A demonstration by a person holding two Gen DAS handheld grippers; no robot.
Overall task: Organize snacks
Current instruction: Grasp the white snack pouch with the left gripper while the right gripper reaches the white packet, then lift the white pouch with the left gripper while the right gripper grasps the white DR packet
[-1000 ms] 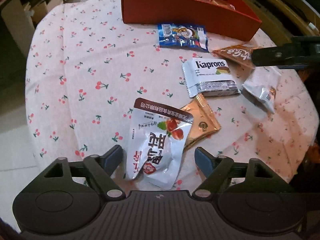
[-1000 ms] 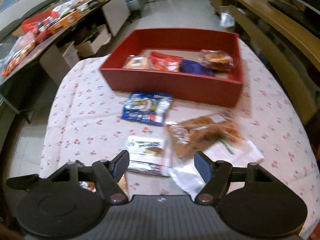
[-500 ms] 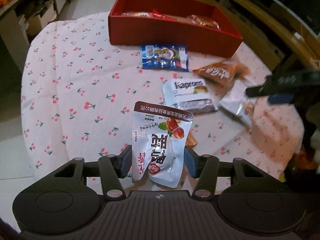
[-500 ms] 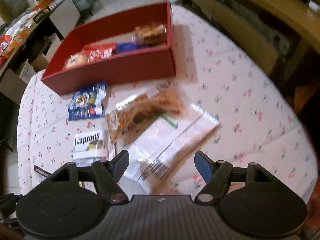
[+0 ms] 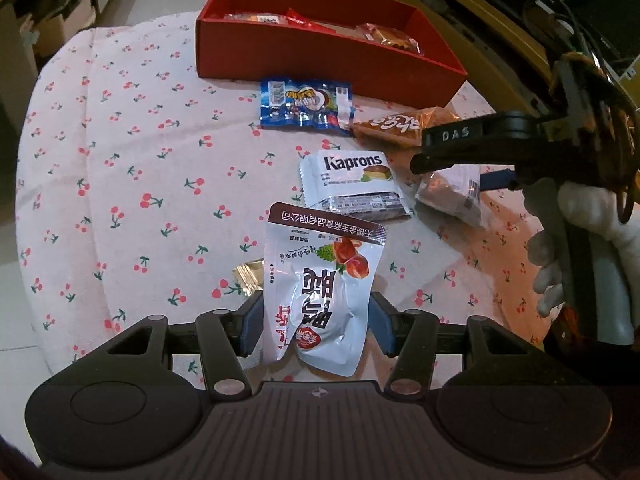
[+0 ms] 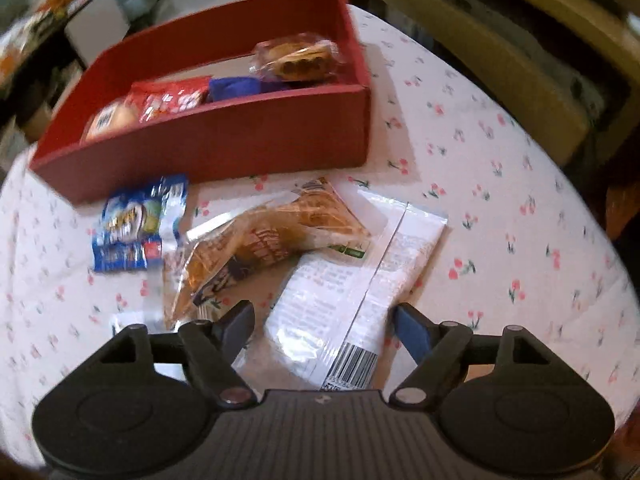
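Note:
My left gripper [image 5: 316, 326] is shut on a white snack pouch [image 5: 320, 288] with red fruit print and holds it above the cherry-print tablecloth. My right gripper [image 6: 322, 326] is open, its fingers either side of a clear white-labelled packet [image 6: 352, 292] that lies on the cloth. It shows in the left wrist view [image 5: 496, 178] over that packet [image 5: 452, 196]. The red box [image 5: 320, 56] at the back holds several snacks [image 6: 296, 58]. On the cloth lie a blue packet [image 5: 306, 106], a Kaprons packet [image 5: 352, 184] and an orange pastry packet [image 6: 256, 248].
A gold wrapper [image 5: 248, 276] lies under the held pouch. The round table drops off at the left and front edges. A wooden bench [image 6: 500, 40] runs along the right. Cluttered tables and boxes [image 5: 60, 12] stand at the far left.
My left gripper closed on the white pouch and lifted it off the gold wrapper. My right gripper swung right and came down around the clear packet.

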